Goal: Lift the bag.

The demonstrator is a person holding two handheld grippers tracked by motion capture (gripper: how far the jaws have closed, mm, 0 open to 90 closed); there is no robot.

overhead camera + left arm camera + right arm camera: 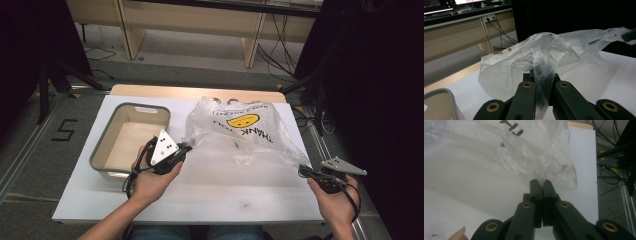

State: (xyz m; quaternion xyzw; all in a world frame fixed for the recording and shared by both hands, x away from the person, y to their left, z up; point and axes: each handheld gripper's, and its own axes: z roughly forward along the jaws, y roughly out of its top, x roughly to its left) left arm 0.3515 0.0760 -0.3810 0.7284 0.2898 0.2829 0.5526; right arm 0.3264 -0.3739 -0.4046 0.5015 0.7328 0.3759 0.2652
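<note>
Two grips are already made on the plastic bag (240,131); the left gripper (186,148) has its jaws closed on one corner, a strip of film running down between them in the left gripper view (544,82); the right gripper (303,171) is clamped tight on the opposite corner (549,173). The bag lies stretched across the white desk (210,200), just right of the grey bin (102,145), its printed side up. Judging from this, seizing is finished; spreading, folding or moving the bag appears still to come; the bin holds nothing visible.
</note>
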